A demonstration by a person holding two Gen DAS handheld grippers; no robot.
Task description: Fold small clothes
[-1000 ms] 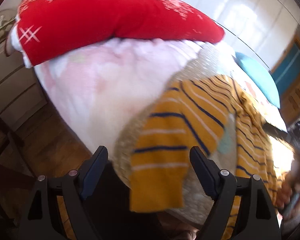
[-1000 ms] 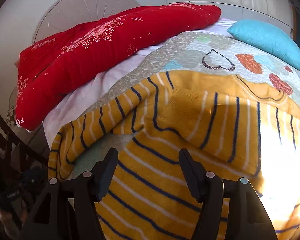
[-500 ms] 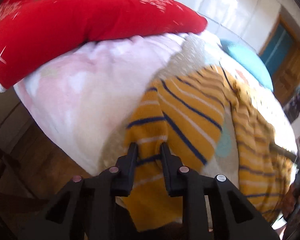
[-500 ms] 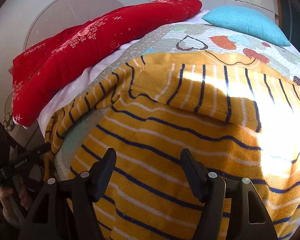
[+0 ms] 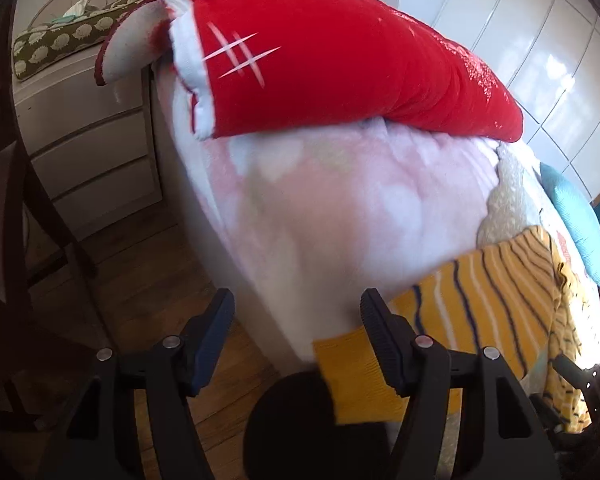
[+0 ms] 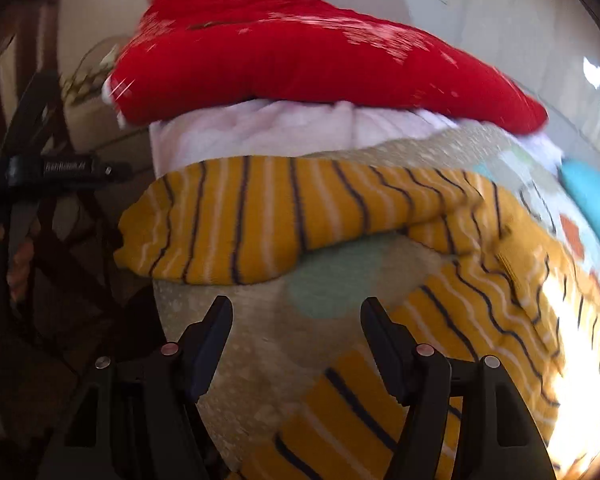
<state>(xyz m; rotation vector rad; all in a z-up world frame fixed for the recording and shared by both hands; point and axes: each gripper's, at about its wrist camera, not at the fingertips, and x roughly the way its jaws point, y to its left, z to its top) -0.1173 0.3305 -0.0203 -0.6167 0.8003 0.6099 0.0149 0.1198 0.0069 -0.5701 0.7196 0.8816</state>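
Note:
A small yellow sweater [image 6: 300,220] with navy and white stripes lies on the quilted bed cover [image 6: 332,292]. One sleeve stretches left to the bed's edge; the body lies at the right [image 6: 500,312]. In the left wrist view the sleeve [image 5: 480,300] lies at the right, its cuff just behind the right finger. My left gripper [image 5: 298,332] is open and empty beside the bed's edge. My right gripper [image 6: 296,336] is open and empty above the cover, between sleeve and body.
A red quilt [image 5: 340,52] lies on a pink blanket [image 5: 320,208] at the far side. A turquoise pillow [image 5: 576,216] is at the right. White drawers [image 5: 84,136] and a dark wooden chair [image 5: 16,184] stand left, on a wooden floor [image 5: 148,280].
My left gripper was shut on the sleeve half a second ago; it has opened, let go and swung left. My right gripper has swung left, off the sweater's body towards the sleeve.

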